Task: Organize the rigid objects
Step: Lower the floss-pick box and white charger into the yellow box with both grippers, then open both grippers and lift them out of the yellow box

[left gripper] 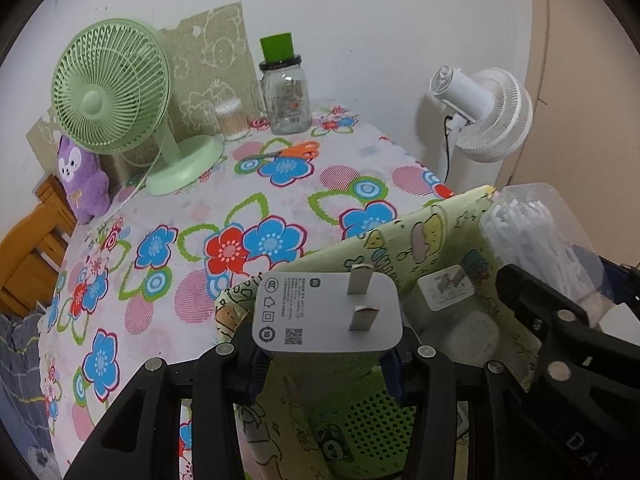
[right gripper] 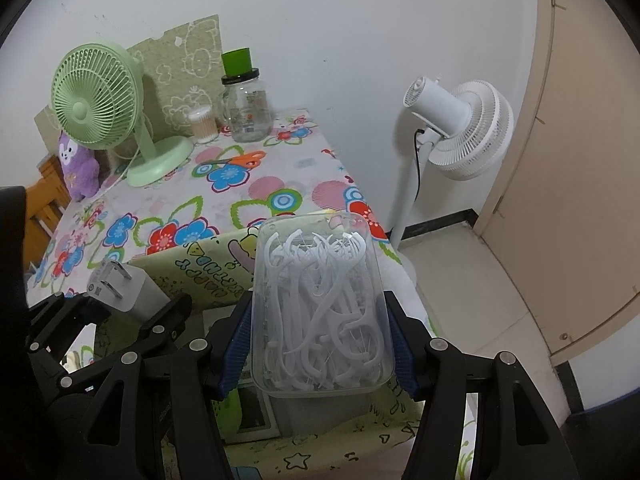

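The left gripper [left gripper: 326, 354] points steeply downward, its jaws clamped on a white plug adapter [left gripper: 326, 312]. The right gripper [right gripper: 320, 344], just beside it, points likewise, jaws clamped on a clear floss-pick box [right gripper: 320, 308].

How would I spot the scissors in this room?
Find the flowered tablecloth, then the green desk fan and glass jar at its far edge. The scissors lie flat in front of the jar, the only thing with bright orange handles.

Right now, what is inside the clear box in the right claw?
The clear box in the right claw holds a heap of white floss picks. Those underneath are covered, so no count is possible.
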{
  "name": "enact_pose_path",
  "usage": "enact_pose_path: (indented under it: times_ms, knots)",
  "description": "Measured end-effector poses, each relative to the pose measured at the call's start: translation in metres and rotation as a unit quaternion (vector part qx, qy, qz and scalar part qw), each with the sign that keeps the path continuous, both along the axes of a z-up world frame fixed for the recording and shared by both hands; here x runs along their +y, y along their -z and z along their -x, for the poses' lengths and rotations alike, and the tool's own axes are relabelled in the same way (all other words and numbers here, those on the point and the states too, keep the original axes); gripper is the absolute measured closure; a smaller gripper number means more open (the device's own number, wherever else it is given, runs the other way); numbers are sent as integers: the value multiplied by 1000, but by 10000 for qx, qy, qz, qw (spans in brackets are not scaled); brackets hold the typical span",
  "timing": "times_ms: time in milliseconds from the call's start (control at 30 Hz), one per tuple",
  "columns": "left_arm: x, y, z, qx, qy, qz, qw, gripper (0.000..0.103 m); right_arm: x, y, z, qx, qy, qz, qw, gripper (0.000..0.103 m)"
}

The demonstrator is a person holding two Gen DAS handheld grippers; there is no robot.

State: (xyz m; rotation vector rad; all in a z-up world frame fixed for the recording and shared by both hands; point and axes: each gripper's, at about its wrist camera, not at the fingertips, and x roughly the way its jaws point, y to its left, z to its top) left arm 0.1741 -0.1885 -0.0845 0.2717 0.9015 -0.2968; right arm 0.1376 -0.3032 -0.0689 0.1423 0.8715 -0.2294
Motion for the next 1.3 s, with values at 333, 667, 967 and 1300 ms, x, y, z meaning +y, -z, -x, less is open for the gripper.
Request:
enact_pose_path:
  times_ms: [333, 667, 967, 1300]
  knots:
    - [1, 0, -1, -19, -70, -7, 10000, 48, -1, 0, 0, 6, 43, -16, 10000, 39]
    - [2, -9, 11, -110, 98, 19, 9999, 25, 1, 1, 1, 73, -35, -370, 9993, 38]
    - [8, -19, 23, -219, 116, 77, 9997, 17, 6, -7, 12, -93, -31, -418, 9991, 25]
    - [21, -33, 42, -409, 106, 80, 9991, 14, 20, -17, 27, -243, -55, -410, 9988, 13]
